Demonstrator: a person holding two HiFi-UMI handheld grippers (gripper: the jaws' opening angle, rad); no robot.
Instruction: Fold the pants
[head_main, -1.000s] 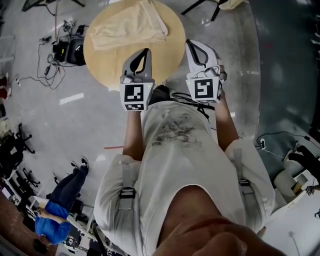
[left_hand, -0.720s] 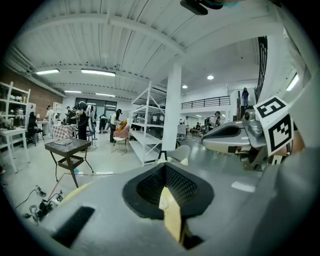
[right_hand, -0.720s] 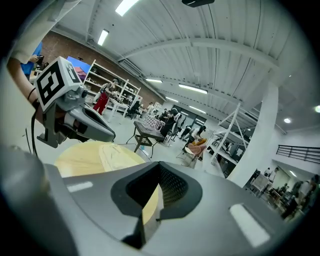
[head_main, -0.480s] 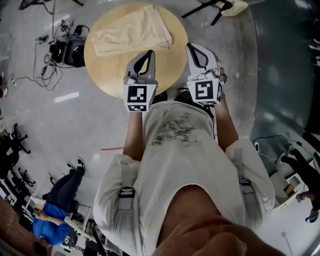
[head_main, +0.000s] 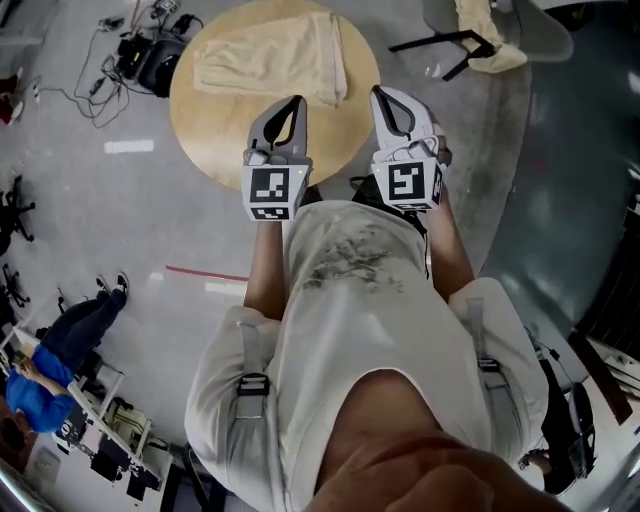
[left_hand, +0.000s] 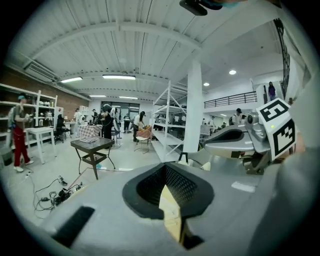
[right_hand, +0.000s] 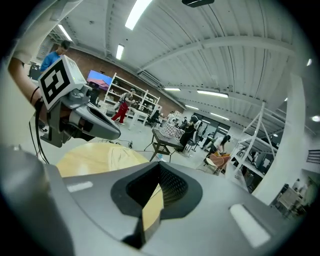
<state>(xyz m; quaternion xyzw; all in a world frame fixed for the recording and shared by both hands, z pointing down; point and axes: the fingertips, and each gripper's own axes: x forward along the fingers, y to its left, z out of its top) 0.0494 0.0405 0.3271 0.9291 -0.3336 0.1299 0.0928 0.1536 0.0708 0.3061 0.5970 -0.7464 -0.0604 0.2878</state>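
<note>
Cream pants (head_main: 270, 60) lie folded into a flat bundle on the far half of a round wooden table (head_main: 210, 130). Both grippers hover side by side over the table's near edge, short of the pants. My left gripper (head_main: 294, 104) is shut with nothing in it, and so is my right gripper (head_main: 382, 94). In the right gripper view the pants (right_hand: 122, 156) and the table (right_hand: 82, 157) show past the shut jaws, with the left gripper (right_hand: 97, 125) at the left. The left gripper view shows the right gripper (left_hand: 232, 142) at its right.
Cables and a black box (head_main: 150, 65) lie on the floor left of the table. A chair with a cloth (head_main: 480, 35) stands at the upper right. A person in blue (head_main: 40, 370) is at the lower left. A red tape line (head_main: 205, 275) marks the floor.
Both shut grippers have shifted together near the table's front edge. The floor around has swung in the view: the cables moved up and the chair came into sight.
</note>
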